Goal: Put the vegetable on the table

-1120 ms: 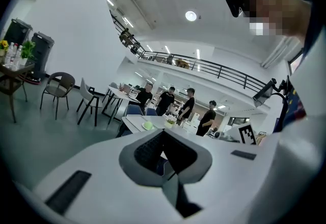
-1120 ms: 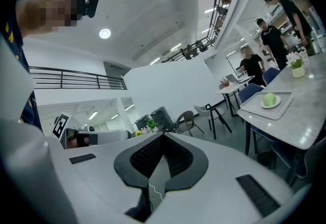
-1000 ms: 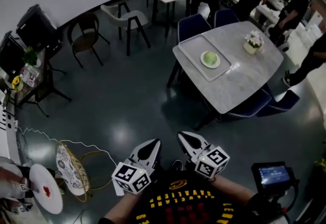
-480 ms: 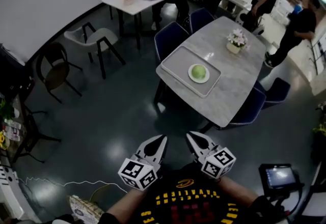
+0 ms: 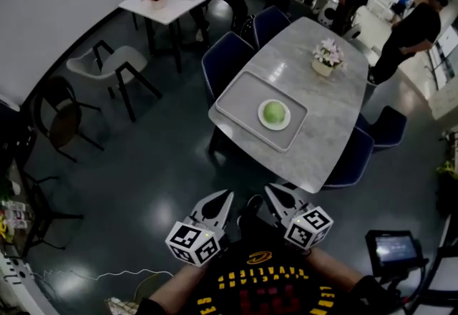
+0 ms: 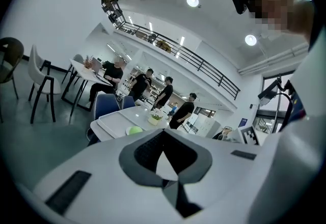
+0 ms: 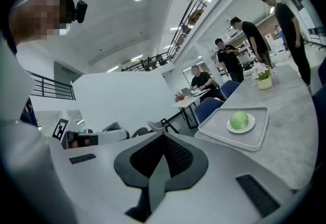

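Well ahead of us, the green vegetable [image 5: 273, 112] sat on a white plate [image 5: 275, 127] inside the grey tray [image 5: 240, 100], at the near end of the marble table [image 5: 343, 102]. We held the left gripper [image 5: 227, 196] and the right gripper [image 5: 270, 190] low by our chest, well apart from the table, each with its jaws pressed together on nothing.

The head view looks steeply down from above the person's chest, with the grey marble-patterned surface [image 5: 336, 100] ahead and well apart. The left hand-held gripper [image 5: 220, 199] view and the right hand-held gripper [image 5: 274, 193] view look almost level along their own jaws toward that surface from low down, side by side. All three views share the pale rectangular tray [image 5: 240, 102] and the round green vegetable [image 5: 273, 112] on that surface.
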A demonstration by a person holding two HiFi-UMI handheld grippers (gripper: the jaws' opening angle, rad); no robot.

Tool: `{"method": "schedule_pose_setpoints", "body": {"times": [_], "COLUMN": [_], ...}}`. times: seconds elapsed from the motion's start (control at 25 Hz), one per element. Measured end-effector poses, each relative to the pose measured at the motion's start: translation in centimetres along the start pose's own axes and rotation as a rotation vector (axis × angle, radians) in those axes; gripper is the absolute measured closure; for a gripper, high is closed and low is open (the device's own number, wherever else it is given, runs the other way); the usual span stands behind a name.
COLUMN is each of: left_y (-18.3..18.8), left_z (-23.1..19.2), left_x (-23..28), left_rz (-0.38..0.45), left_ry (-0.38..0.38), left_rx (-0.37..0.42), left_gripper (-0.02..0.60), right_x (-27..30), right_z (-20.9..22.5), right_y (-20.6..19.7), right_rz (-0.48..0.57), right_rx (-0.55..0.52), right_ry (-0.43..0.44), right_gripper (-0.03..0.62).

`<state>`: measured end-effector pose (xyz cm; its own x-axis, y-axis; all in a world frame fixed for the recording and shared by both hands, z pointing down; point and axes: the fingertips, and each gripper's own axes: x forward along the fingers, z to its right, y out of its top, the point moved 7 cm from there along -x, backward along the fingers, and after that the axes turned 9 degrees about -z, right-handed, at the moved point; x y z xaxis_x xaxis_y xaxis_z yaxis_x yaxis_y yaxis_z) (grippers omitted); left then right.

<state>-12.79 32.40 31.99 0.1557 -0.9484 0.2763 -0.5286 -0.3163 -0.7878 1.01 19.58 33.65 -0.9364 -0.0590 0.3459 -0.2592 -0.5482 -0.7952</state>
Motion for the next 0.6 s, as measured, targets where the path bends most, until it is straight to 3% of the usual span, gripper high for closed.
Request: {"method": "schedule_pose_setpoints", "body": {"times": [0.12,0.28,0.6], "left_y": [2.6,6.5,10.3], "left_z": [-1.1,-2.1,-2.7], "left_x": [0.7,7.7,17.5], "left_rz": [0.015,0.022,-0.056], "left_ry": [0.048,0.1,0.07], "left_rx": [0.032,0.064,0.077], "left_gripper": [0.581,0.581,0.581], "right_x": [1.9,4.4,4.1], "right_z": [1.6,8.2,16.7], "right_y": [2.5,8.0,12.2], "right_rz": [0.034,0.069,0.085], "right_rx": [0.021,0.028,0.1], "right_ry": [0.03,0.076,0.014], "right_gripper": [0.588,0.588,0.588]}}
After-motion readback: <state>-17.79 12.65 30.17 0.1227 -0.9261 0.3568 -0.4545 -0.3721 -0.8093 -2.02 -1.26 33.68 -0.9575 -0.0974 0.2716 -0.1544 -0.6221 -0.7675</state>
